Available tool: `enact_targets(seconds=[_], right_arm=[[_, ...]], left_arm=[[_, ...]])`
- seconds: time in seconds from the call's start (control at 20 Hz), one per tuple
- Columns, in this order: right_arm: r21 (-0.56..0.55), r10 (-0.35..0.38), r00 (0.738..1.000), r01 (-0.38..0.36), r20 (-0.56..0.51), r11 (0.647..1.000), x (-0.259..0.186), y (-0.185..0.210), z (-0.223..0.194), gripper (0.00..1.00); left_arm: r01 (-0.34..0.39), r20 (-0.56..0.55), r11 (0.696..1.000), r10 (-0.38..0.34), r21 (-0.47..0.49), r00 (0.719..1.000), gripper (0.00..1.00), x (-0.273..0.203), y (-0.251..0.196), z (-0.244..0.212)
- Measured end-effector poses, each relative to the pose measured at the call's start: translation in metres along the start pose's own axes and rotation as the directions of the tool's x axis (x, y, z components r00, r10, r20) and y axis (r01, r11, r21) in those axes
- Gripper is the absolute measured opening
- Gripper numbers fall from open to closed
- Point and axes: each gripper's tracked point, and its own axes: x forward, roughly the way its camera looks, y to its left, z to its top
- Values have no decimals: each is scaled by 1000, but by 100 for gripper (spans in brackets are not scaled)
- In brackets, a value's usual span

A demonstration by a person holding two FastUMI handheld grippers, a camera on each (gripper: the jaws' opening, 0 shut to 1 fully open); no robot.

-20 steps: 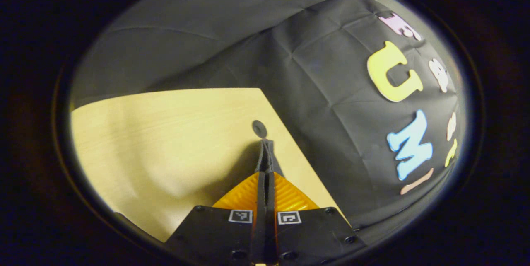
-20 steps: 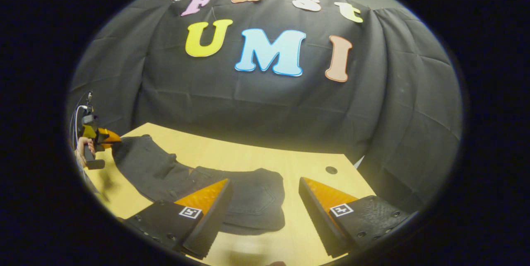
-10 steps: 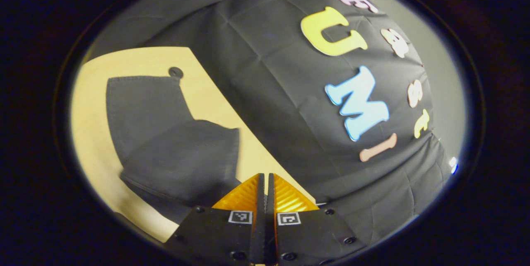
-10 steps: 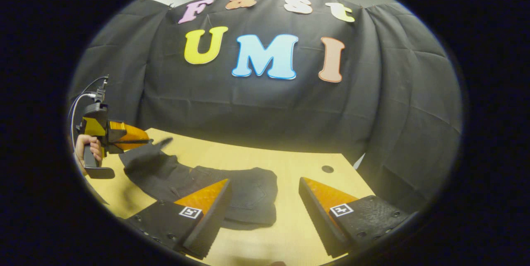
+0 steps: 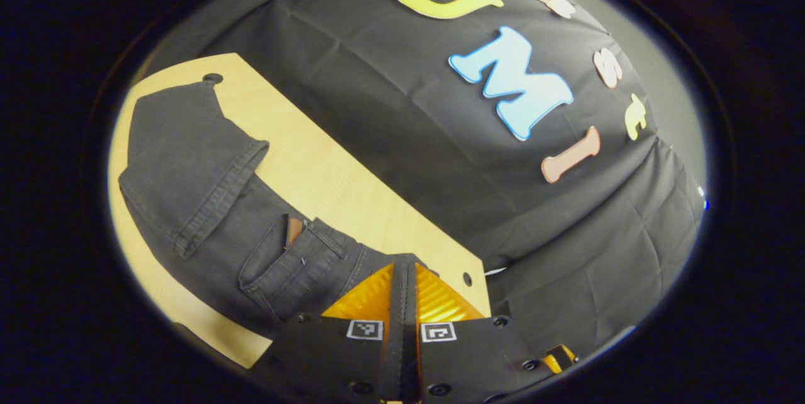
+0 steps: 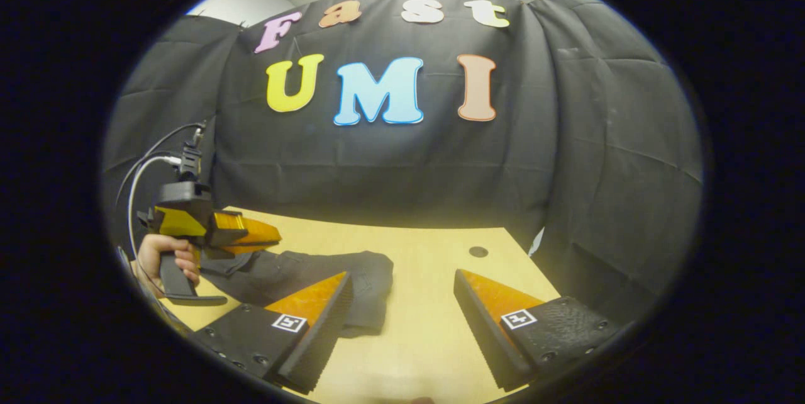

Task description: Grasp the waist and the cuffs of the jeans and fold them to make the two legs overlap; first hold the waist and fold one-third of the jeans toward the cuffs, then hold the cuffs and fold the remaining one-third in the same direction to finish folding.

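The left gripper (image 5: 402, 278) has its fingers pressed together over the near end of the jeans (image 5: 207, 202); in its own view no cloth can be made out between the tips, so whether it pinches denim or is merely closed cannot be told. In the right gripper view the same tool (image 6: 251, 237) is carried in a hand (image 6: 166, 256) just above the left end of the jeans (image 6: 314, 275). The right gripper (image 6: 402, 303) has its fingers spread wide with nothing between them, low over the table (image 6: 427, 341), just to the right of the jeans. The jeans lie bunched on the table, one layer lapped over another, a pocket (image 5: 289, 246) facing up, and a stitched hem crossing the stack. Judgement: the final third appears to be going over. Risks: if the left gripper does hold cloth and opens too early or too high, the flap may fall askew and spoil the stack; if it holds none, the fold is left unfinished; the open right gripper restrains nothing, so the lower layers may drag. Containers: none present; the pocket's contents cannot be judged.
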Motion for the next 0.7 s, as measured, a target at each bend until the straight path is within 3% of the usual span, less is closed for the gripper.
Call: enact_targets(seconds=[0.2,0.35,0.6,0.65,0.7], right_arm=[[-4,24,1000,-24,20,1000,-7,-15,1,94],[-3,46,998,-46,38,999,-8,-20,7,95],[12,30,997,-31,73,999,-11,-27,21,95],[10,22,996,-23,88,1000,-12,-28,25,95],[8,7,995,-8,101,1000,-13,-29,28,96]], left_arm=[[-141,38,984,138,108,990,8,3,19,-8],[-150,78,979,141,134,987,12,-11,12,0],[-232,170,935,191,268,967,92,-55,9,12],[-240,189,922,188,305,964,94,-65,7,15],[-244,204,908,182,341,962,90,-75,3,14]])
